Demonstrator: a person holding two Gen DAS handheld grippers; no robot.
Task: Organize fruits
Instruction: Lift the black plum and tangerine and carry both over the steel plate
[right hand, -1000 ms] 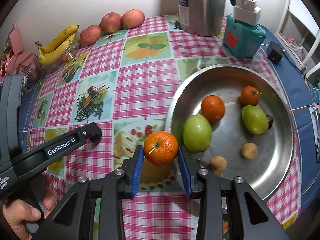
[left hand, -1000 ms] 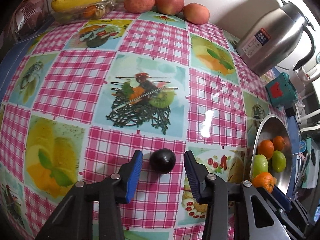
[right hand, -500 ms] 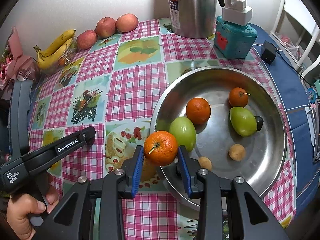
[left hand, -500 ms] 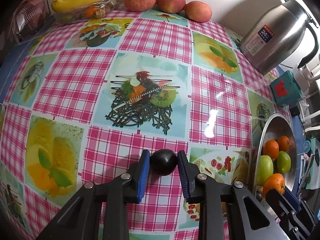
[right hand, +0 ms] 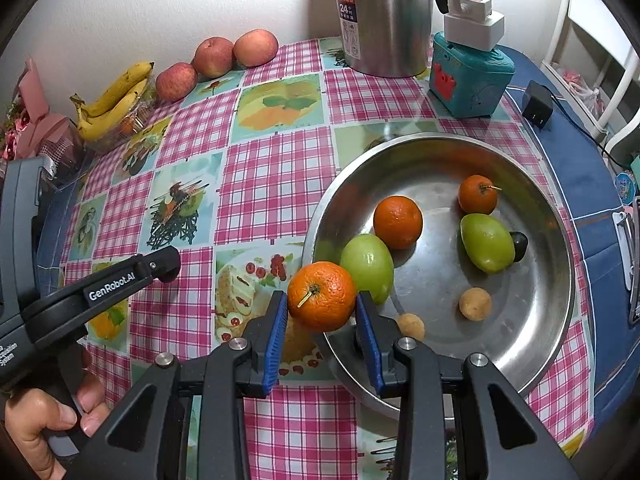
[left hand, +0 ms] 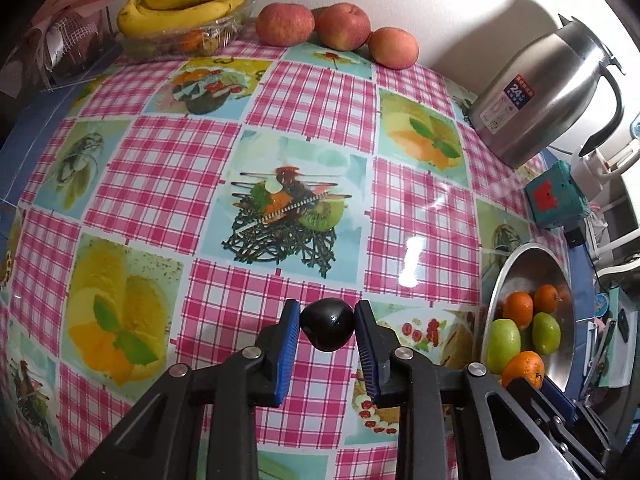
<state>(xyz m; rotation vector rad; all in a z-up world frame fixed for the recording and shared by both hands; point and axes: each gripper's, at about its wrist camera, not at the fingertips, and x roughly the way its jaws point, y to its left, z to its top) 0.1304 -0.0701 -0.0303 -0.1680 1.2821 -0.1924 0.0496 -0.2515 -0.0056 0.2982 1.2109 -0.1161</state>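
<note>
On table: checked cloth [left hand: 312, 92], steel bowl [right hand: 532, 320] at its right side
Left claw [left hand: 327, 330]: jaws have just closed, clenched on dark plum [left hand: 328, 324] low over the cloth
Right claw [right hand: 322, 312]: clamped on orange [right hand: 321, 295], at the bowl's near-left rim
Bowl contents: 2 oranges, 2 green fruits, 2 small tan fruits, 1 dark fruit
Back wall: bananas [left hand: 188, 4], 3 apples [left hand: 340, 26], steel flask [right hand: 384, 16]

My right gripper [right hand: 321, 316] is matte black with ribbed blue pads [right hand: 277, 340] and silver pivot screws. My left gripper [left hand: 327, 322] matches it; its black side reads "GenRobot.AI" in white lettering.
</note>
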